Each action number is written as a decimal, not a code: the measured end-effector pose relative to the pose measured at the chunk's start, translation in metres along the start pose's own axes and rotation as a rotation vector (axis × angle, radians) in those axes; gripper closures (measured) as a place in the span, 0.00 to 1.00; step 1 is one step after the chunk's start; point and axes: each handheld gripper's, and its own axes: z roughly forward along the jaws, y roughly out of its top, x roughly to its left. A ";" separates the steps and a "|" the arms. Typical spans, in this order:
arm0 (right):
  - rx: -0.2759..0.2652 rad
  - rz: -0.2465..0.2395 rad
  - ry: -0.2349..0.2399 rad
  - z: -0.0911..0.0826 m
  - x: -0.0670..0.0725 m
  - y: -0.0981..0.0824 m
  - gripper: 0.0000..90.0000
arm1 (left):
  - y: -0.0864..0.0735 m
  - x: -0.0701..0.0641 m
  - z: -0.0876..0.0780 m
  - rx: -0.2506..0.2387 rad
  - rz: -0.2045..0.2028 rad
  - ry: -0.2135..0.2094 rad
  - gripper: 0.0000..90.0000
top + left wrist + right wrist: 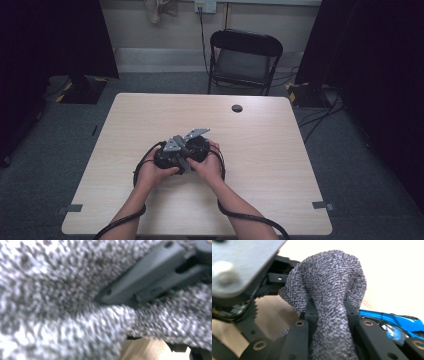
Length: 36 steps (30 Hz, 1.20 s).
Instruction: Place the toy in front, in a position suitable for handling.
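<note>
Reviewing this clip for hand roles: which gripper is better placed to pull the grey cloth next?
Probably the right gripper: its fingers are pinched on a fold of the grey cloth. The left gripper is pressed close against the cloth, with no clear grip visible.

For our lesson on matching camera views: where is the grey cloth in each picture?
High view: hidden between the two grippers at table centre; cannot be made out.
Left gripper view: the cloth spans most of the frame, close and blurred.
Right gripper view: it bunches up at centre, pinched in the right gripper.
Shared landmark: the pale wooden table.
</note>
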 end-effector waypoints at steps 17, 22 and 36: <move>-0.016 0.021 -0.026 0.002 -0.015 0.000 0.81 | 0.000 0.000 0.000 0.000 -0.001 0.000 0.27; -0.019 0.019 -0.029 0.003 -0.018 0.000 0.81 | 0.000 0.000 0.000 0.000 -0.001 0.000 0.27; -0.034 0.012 -0.053 0.003 -0.028 -0.001 0.80 | 0.000 0.000 0.000 -0.001 -0.006 -0.006 0.27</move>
